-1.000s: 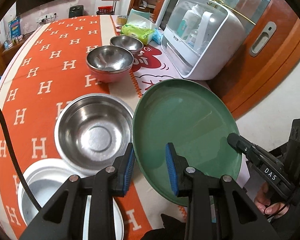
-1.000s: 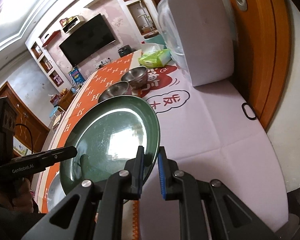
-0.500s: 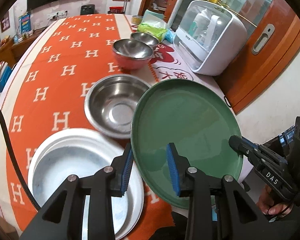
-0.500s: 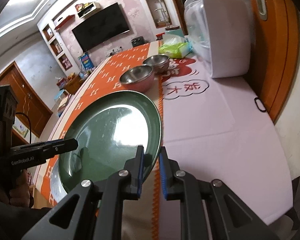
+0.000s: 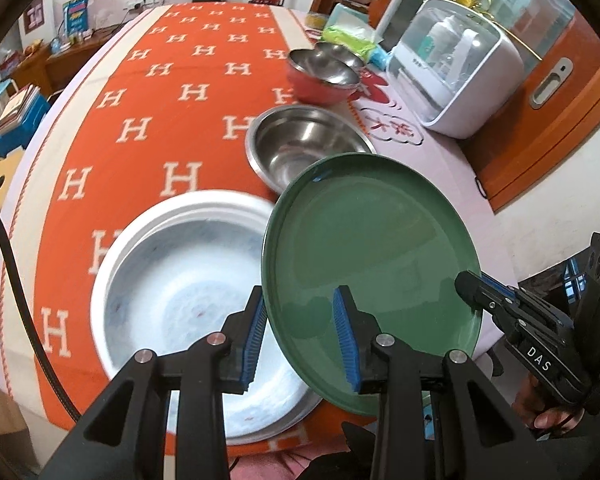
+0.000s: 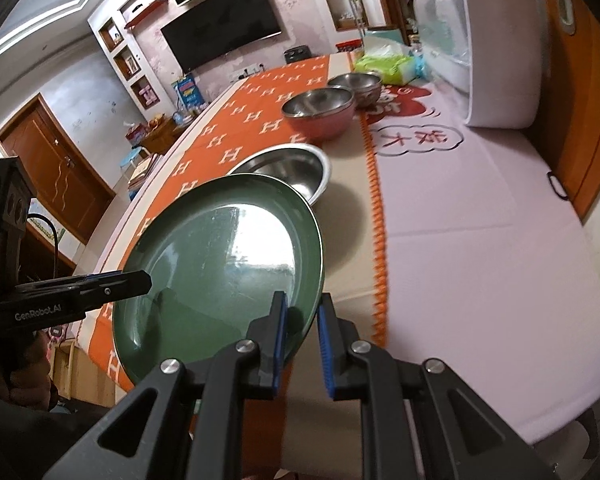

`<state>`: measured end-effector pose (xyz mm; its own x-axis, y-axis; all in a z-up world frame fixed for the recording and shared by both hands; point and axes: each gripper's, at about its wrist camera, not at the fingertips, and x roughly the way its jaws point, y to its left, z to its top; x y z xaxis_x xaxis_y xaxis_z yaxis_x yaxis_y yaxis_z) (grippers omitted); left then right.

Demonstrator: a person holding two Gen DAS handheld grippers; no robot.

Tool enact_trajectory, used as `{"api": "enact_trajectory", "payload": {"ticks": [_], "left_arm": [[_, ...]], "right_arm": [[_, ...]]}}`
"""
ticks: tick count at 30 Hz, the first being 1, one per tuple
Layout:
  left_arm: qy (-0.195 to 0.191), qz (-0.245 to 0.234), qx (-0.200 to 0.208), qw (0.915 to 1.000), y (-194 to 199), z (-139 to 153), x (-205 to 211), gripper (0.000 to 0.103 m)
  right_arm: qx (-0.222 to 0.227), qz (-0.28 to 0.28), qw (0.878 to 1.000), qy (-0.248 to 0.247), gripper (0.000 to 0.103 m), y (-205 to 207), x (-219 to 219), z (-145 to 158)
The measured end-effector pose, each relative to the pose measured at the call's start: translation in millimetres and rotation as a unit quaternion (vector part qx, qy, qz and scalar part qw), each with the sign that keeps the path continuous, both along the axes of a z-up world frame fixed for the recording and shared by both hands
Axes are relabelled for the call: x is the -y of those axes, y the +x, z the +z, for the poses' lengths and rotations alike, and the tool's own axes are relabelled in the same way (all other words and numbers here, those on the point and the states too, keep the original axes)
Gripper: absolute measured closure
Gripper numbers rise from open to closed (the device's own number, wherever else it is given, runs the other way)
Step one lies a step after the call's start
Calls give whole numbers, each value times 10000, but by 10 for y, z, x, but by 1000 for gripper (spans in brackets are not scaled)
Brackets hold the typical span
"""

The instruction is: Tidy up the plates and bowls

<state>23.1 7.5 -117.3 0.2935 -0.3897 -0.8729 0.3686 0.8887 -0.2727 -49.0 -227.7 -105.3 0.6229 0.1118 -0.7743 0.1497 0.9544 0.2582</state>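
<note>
The green plate, smooth and glossy with a raised rim, is held tilted in the air over the white plate, probably so it can be stacked there. Its rim is pinched by the left tool and by the right tool on opposite edges. Beyond, steel bowls rest on the cloth-covered counter.

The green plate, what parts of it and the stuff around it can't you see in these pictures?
- Green plate: underside unseen in both views; left wrist view, near rim behind the left gripper.
- White plate: left wrist view, blurred, near edge behind a finger.
- Steel bowl: right wrist view, near side behind the green plate.
</note>
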Motion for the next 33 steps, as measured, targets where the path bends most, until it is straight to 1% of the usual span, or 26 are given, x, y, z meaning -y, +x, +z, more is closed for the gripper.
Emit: {"api": "enact_trajectory", "payload": {"ticks": [7, 14, 24, 33], "left_arm": [[179, 87, -260, 9995, -1, -136, -277, 71], [336, 84, -440, 9984, 40, -257, -471, 71], [602, -8, -631, 9962, 210, -399, -710, 71], [796, -200, -725, 9940, 309, -492, -834, 71]], "right_arm": [[-241, 127, 9996, 59, 87, 52, -267, -111], [-467, 202, 9987, 11, 86, 132, -504, -206], [-791, 256, 9965, -58, 85, 294, -824, -306], [-988, 152, 9950, -55, 83, 347, -1034, -393]]}}
